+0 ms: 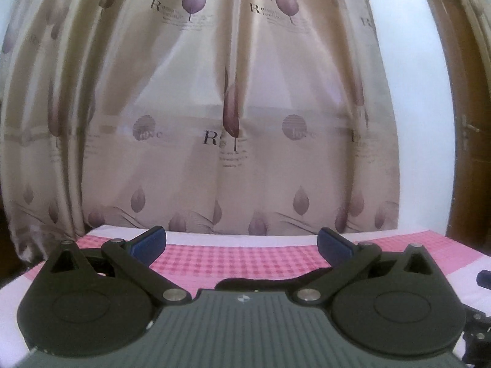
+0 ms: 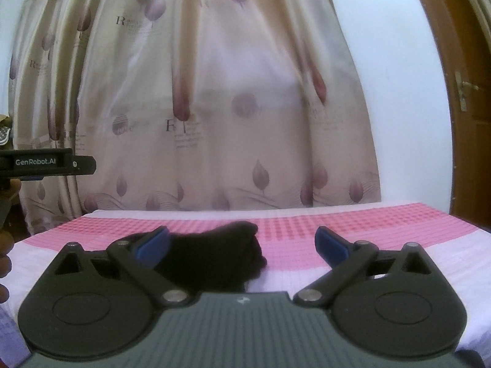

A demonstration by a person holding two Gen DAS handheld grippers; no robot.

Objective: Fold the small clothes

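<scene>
A small black garment [image 2: 219, 257] lies bunched on the pink checked bed cover [image 2: 307, 230], just ahead of my right gripper [image 2: 242, 245] and toward its left finger. The right gripper is open and empty, its blue pads [image 2: 330, 245] wide apart. In the left wrist view only a dark edge of the garment [image 1: 260, 283] shows just above the gripper body. My left gripper [image 1: 242, 243] is open and empty over the bed cover [image 1: 239, 257]. The left gripper's body also shows at the left edge of the right wrist view [image 2: 46, 164].
A beige curtain [image 1: 230, 107] with leaf prints hangs behind the bed. A white wall [image 2: 399, 92] and a brown wooden door [image 2: 466, 92] stand at the right. Part of the right gripper [image 1: 485, 279] shows at the right edge of the left wrist view.
</scene>
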